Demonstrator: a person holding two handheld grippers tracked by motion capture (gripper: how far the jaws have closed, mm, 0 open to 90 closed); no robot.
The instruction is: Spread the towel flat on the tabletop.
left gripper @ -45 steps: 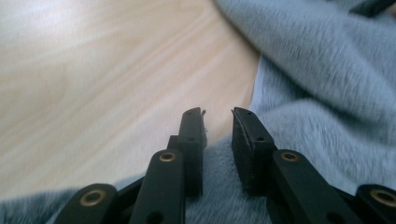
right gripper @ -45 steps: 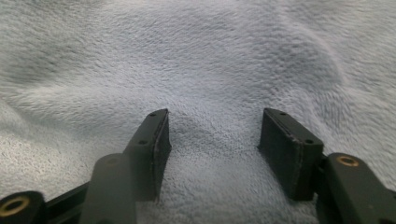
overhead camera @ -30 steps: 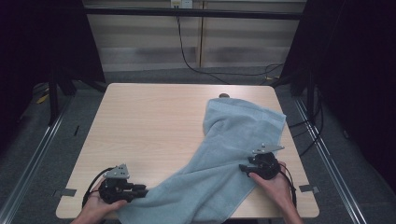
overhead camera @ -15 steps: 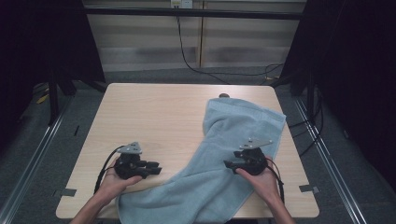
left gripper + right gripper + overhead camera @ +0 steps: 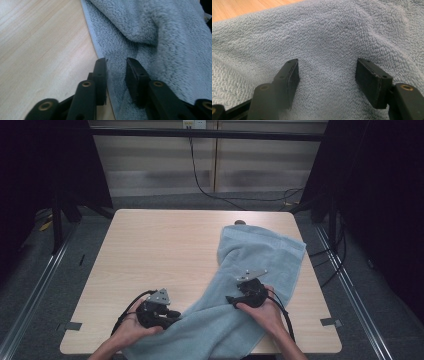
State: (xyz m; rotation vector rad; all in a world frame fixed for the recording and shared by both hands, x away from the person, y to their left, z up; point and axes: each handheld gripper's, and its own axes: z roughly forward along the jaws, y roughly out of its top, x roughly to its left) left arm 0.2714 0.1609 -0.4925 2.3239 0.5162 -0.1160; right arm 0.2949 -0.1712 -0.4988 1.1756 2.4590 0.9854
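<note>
The left gripper [image 5: 115, 65] has just narrowed its fingers astride the towel [image 5: 260, 270] edge; the right gripper [image 5: 327, 66] has just widened its fingers over the towel – a thin bite could slip.

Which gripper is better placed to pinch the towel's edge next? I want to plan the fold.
Left. The left gripper sits at the hem of the light blue terry towel, jaws narrowly astride it. The right gripper is wide open over the towel's flat middle.

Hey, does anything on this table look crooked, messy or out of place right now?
Yes: the blue towel lies slantwise across the table, bunched into folds rather than flat, and its near end hangs over the front edge.
</note>
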